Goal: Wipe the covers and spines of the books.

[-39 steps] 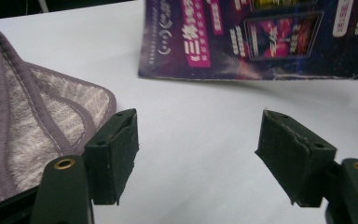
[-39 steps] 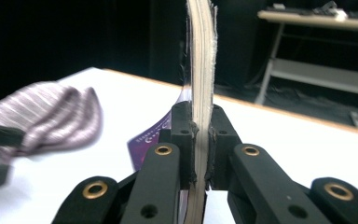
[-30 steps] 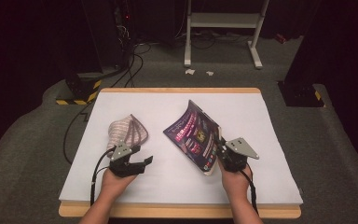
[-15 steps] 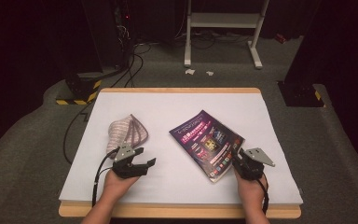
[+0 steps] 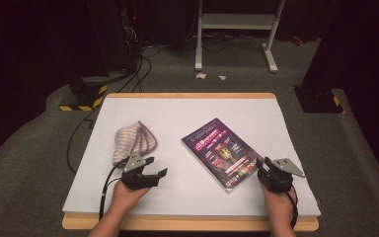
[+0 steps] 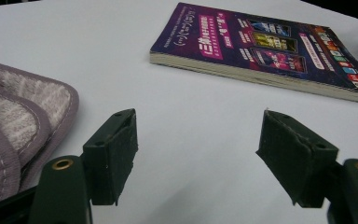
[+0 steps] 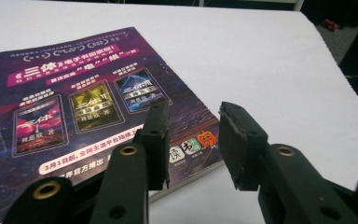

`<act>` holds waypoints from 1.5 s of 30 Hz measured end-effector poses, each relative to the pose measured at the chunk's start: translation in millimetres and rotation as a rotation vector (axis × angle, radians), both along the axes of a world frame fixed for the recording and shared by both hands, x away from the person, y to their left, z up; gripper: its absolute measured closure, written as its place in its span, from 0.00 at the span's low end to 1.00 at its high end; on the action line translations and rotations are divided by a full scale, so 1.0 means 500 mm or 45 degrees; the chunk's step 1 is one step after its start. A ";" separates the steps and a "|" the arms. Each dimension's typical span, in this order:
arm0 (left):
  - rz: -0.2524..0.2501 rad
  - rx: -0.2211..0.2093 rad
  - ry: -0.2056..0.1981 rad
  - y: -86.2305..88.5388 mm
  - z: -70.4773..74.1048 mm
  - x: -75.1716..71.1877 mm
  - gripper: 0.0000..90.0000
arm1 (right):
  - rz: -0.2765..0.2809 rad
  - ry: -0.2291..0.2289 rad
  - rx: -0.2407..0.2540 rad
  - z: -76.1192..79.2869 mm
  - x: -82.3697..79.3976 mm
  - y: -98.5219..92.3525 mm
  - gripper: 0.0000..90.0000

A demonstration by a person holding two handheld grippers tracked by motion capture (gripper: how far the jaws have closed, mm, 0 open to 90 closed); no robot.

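The right gripper point(image 5: 268, 167) sits at the near corner of the book point(image 5: 224, 152); its jaws have just been opening, nothing between them. Left of the book, the left gripper point(image 5: 154, 168) gapes wide. The book lies flat, a cloth point(image 5: 132, 140) beyond.

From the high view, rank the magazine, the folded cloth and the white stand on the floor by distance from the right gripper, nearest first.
1. Magazine: lying flat just left of the right gripper.
2. Folded cloth: on the mat's left side, by the left gripper.
3. White stand: on the floor beyond the table.
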State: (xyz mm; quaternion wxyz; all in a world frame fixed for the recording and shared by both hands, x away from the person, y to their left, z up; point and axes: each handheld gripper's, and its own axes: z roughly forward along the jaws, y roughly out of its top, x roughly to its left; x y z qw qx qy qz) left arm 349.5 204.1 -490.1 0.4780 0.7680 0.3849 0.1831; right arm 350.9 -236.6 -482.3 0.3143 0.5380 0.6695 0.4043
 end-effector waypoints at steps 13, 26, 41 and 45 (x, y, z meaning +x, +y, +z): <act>0.009 0.031 -0.016 -0.007 0.002 -0.004 0.31 | 0.056 0.252 -0.043 -0.035 0.113 0.006 0.42; -0.009 0.049 -0.006 -0.021 0.000 -0.007 0.30 | 0.082 0.350 -0.032 -0.040 0.150 0.003 0.38; -0.037 0.051 0.020 -0.048 -0.001 -0.004 0.31 | 0.237 0.305 -0.087 -0.042 0.055 0.058 0.47; -0.055 0.060 0.038 -0.066 -0.004 -0.003 0.32 | 0.304 0.291 -0.089 -0.045 0.020 0.085 0.48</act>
